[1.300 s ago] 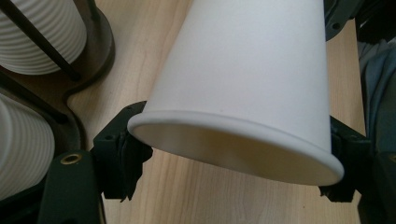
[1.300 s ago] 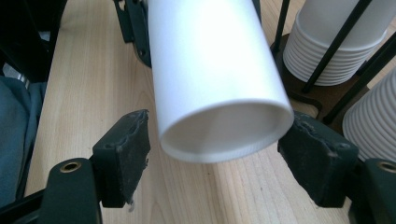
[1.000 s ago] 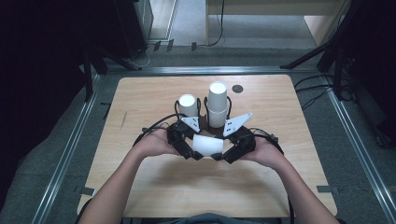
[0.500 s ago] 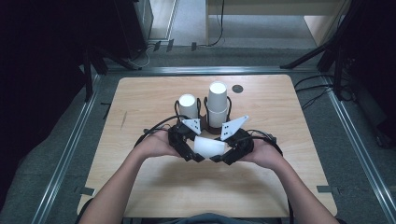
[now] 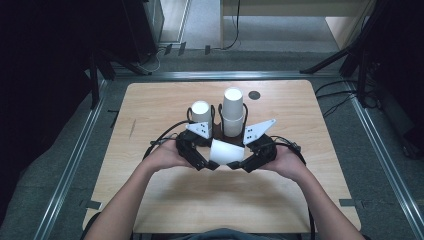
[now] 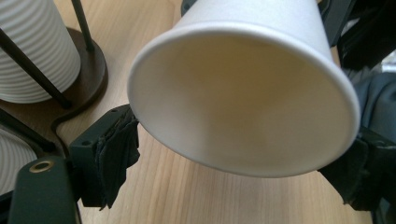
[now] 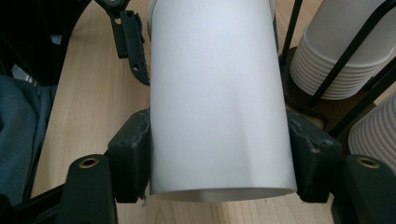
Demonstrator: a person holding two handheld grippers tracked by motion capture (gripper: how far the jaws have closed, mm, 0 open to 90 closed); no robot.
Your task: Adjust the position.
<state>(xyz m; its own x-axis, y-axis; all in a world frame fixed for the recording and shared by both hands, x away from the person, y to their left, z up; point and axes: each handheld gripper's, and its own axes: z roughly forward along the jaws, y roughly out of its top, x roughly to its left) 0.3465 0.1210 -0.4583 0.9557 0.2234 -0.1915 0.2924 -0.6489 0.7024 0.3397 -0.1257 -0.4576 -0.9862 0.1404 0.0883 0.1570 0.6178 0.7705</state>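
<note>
Paper cup [image 5: 226, 151] lies on its side, off the bench [image 5: 150, 100], spanned between both tools just in front of the cup rack [image 5: 216, 131]. Right tool [image 7: 219, 154] is clamped across the base end, carrying it. Left tool [image 6: 233, 154] pinches the rim end. My guess: two-point hold steadies it for separating nested cups or a handover. Ribbed stacks [image 5: 233, 111] stand upright in the rack, out of the way.

No writing can be read — cups, table, all plain.
</note>
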